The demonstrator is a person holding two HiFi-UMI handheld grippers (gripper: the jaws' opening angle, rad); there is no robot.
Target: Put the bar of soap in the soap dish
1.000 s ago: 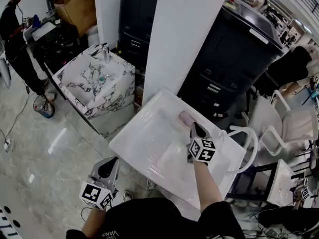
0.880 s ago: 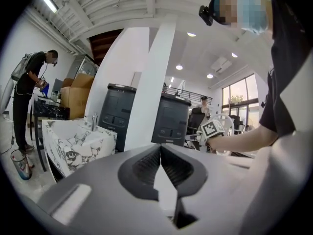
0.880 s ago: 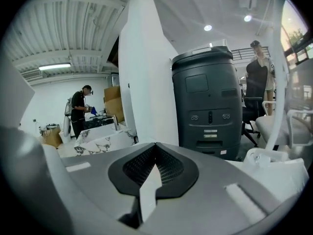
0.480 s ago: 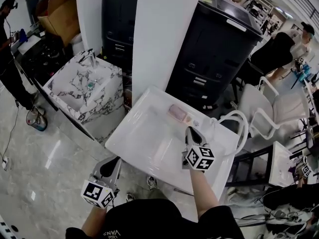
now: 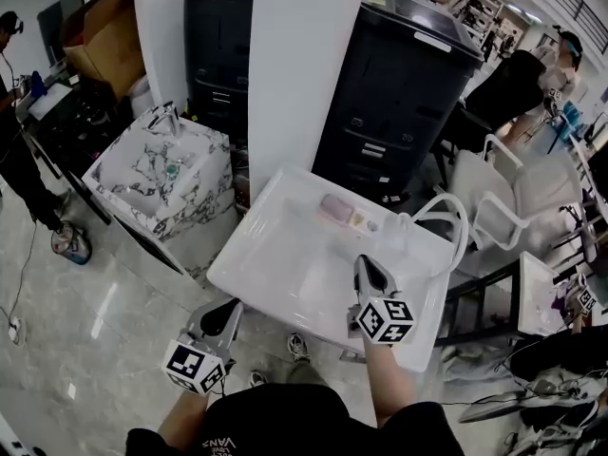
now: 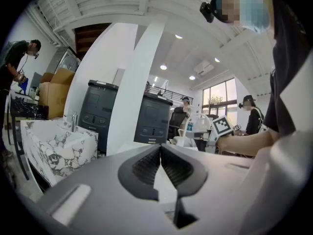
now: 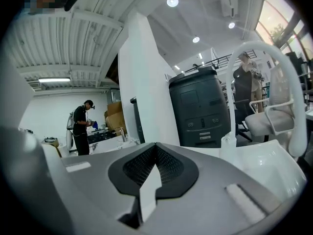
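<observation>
The bar of soap [image 5: 335, 207] lay pink and flat on the back rim of the white sink [image 5: 285, 288], beside two small pale items; whether a dish sat under it could not be made out from the head view. A second earlier the right tongs [image 5: 367, 263] had their tip right at the soap. By now they had drawn back toward the person and hung over the front part of the basin, well apart from the bar. Their jaws were pressed together with nothing between them, as the right gripper view [image 7: 155, 151] showed. The soap itself had kept its place on the rim. The left tongs [image 5: 228, 310] had hardly shifted, low beside the sink's front left corner, jaws likewise pressed together and empty [image 6: 160, 151]. The marbled sink [image 5: 161, 174] stood farther off to the left.
</observation>
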